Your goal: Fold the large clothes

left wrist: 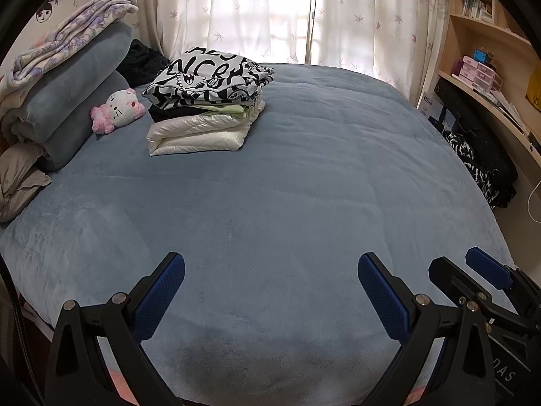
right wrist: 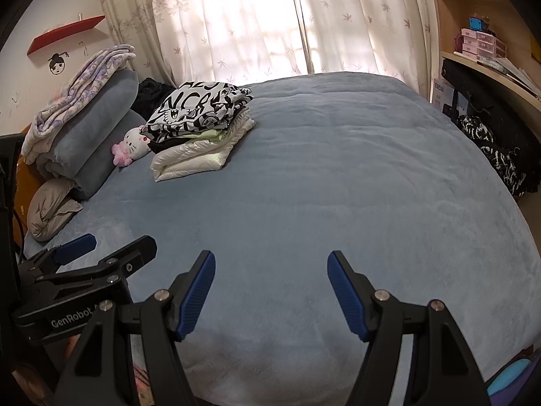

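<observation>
I have the left gripper [left wrist: 270, 291] hanging over the near edge of the blue bedspread [left wrist: 287, 186], its blue-padded jaws spread wide with nothing but bare blanket between them. Just to its right sits the right gripper [left wrist: 470, 270], also with its jaws apart. Far ahead and a bit left of my fingers I see a stack of folded clothes [left wrist: 206, 101]: a black-and-white printed piece on top, a white puffy one at the bottom. Left of the stack lies a pink-and-white plush cat [left wrist: 118, 110], against rolled grey-blue bedding [left wrist: 74, 91]. Curtains [left wrist: 270, 13] glow behind.
</observation>
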Available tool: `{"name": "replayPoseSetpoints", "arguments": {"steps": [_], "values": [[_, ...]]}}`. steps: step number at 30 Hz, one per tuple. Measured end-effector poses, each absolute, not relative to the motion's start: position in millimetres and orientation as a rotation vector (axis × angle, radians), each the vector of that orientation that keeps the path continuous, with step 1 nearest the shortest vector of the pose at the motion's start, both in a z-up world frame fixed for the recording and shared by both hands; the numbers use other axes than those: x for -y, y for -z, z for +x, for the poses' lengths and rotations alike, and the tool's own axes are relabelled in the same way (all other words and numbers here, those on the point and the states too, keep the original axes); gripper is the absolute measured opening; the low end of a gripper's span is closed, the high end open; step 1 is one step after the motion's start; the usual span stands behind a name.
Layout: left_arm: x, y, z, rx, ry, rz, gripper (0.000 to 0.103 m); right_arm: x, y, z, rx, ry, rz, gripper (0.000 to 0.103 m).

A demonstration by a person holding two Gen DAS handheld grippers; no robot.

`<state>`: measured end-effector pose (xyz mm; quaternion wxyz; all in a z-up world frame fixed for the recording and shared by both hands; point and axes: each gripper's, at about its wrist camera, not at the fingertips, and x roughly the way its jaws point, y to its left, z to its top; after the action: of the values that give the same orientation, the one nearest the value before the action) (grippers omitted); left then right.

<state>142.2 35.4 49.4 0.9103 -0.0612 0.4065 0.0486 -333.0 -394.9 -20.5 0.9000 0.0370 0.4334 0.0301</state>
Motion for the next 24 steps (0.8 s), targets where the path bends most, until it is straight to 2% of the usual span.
{"name": "replayPoseSetpoints", "arguments": {"steps": [24], "values": [[-38.1,-52.4,145.1,-0.835,-0.102,-0.11,0.1,393.6,23.4,-333.5,-0.9,-0.055,0.081,0.069]]}}
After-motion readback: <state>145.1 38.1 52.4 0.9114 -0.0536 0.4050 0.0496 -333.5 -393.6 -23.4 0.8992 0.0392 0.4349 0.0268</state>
